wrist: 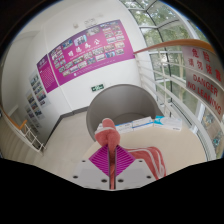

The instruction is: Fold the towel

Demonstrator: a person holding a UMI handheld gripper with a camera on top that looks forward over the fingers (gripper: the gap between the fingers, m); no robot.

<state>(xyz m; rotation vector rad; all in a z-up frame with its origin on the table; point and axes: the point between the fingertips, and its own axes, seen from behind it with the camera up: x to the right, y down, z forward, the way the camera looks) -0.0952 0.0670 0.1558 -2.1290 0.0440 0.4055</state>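
Observation:
My gripper (112, 152) is shut on the pink towel (108, 127). A thin strip of the cloth is pinched between the two magenta pads (101, 160), and a bunch of it sticks up just beyond the fingertips. More of the pink towel (147, 160) hangs or lies to the right of the fingers. The gripper is held up and looks out across the room, so the surface under the towel is mostly hidden.
A white wall with pink posters (90, 50) stands ahead on the left. Large windows (185, 60) run along the right. A grey arched shape (125, 100) rises beyond the towel. A pale table (165, 124) with small items on it is to the right.

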